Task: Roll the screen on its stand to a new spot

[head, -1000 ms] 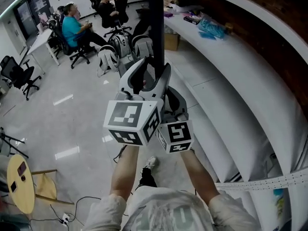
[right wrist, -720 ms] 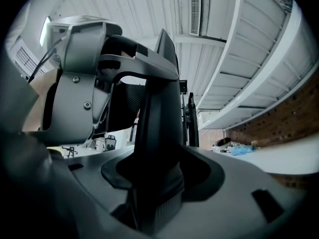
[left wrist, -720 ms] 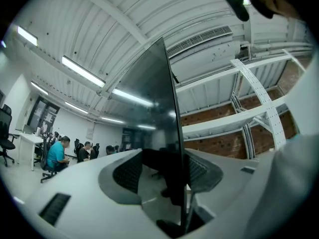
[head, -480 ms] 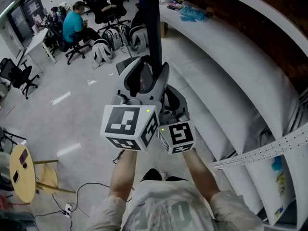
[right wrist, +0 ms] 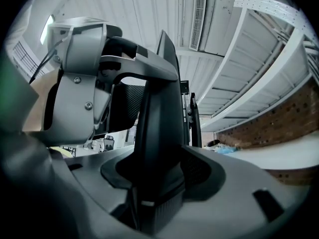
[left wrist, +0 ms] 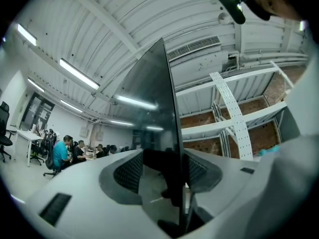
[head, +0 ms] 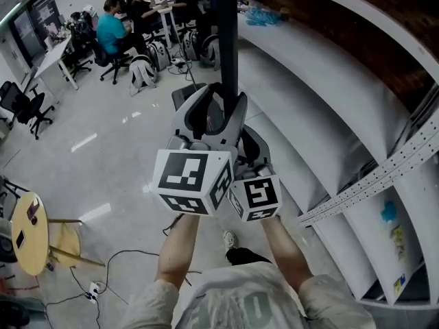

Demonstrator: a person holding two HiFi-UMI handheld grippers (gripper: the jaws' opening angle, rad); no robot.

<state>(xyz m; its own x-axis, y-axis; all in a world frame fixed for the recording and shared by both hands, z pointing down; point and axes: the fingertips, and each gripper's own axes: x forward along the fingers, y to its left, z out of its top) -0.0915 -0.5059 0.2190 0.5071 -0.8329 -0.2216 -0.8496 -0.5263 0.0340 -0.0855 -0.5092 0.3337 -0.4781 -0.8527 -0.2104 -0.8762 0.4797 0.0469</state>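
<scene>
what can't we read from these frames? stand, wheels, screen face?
- Stand and wheels: head view, covered by the left gripper and the person's arms; no wheel can be made out.
- Screen face: edge-on in every view; its top is cut off by the head view's upper edge.
- Right gripper: head view hides its jaws behind the left gripper.
- Dark items on the round table: head view, too small to name.

Head view: screen (head: pixel 225 40) seen edge-on, top cut off by pic's upper edge; its stand & wheels hidden behind both grippers. Right gripper (head: pixel 248 148) mostly under left gripper (head: pixel 221 100) and marker cube (head: pixel 188 181); hands hidden too. People at far desk (head: pixel 55 57) too small for detail. Blue stuff (head: pixel 264 16) on shelf: can't tell what.
</scene>
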